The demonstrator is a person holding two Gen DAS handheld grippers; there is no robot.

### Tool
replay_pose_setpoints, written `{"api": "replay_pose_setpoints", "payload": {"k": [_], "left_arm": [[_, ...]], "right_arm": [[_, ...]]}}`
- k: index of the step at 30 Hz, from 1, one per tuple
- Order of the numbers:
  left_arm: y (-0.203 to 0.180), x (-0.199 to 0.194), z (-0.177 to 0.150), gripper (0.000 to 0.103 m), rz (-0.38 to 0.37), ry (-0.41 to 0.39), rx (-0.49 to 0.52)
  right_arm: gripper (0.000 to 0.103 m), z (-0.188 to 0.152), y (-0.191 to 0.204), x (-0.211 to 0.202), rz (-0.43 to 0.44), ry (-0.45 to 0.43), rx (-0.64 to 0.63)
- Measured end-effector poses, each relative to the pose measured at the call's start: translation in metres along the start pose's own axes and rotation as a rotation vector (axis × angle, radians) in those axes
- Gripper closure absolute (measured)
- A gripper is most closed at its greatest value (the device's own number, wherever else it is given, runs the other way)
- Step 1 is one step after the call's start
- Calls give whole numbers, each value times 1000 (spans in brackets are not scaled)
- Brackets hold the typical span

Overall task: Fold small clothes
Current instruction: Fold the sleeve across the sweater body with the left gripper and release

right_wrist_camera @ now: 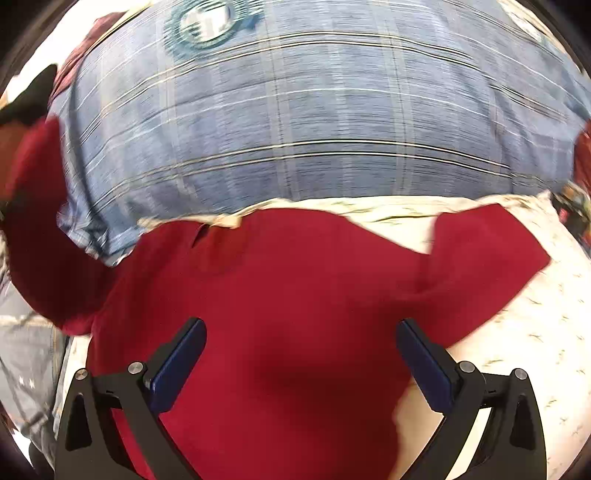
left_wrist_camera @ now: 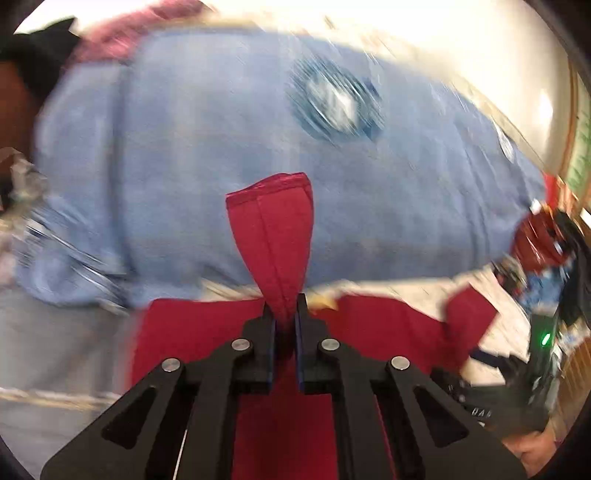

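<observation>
A small red shirt (right_wrist_camera: 295, 288) lies spread on a pale patterned sheet (right_wrist_camera: 535, 332). In the left wrist view my left gripper (left_wrist_camera: 285, 314) is shut on a pinched sleeve of the red shirt (left_wrist_camera: 273, 229), which sticks up past the fingertips while the rest of the garment lies below. In the right wrist view my right gripper (right_wrist_camera: 301, 332) stands wide open just above the shirt's body, with nothing pressed between its blue pads (right_wrist_camera: 181, 365). The shirt's other sleeve (right_wrist_camera: 487, 251) lies flat, out to the right.
A large blue plaid cloth with a round badge (right_wrist_camera: 314, 122) lies just beyond the red shirt. Grey denim (right_wrist_camera: 26, 350) sits at the left edge. Dark red fabric (left_wrist_camera: 118, 33) and cluttered items (left_wrist_camera: 543, 240) lie around the blue cloth. Both views are motion-blurred.
</observation>
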State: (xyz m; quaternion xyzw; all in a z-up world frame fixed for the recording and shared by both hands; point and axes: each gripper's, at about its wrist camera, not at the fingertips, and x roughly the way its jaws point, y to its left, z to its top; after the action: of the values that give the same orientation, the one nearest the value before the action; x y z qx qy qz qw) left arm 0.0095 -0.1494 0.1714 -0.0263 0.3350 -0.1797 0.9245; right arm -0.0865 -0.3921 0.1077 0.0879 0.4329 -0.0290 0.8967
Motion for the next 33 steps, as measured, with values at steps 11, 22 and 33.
{"api": "replay_pose_setpoints", "payload": {"k": [11,22,33], "left_arm": [[-79,83,-78,70,-85,207,41],[43,-29,-64,33,293,6,-2],[95,8,-118,32,364,199,-127]], "right_arm": [[1,-3,-47,-9,-30,-4,57],[2,6,-6,13,84,20,-29],[76,-14,19,77,15,130,-187]]}}
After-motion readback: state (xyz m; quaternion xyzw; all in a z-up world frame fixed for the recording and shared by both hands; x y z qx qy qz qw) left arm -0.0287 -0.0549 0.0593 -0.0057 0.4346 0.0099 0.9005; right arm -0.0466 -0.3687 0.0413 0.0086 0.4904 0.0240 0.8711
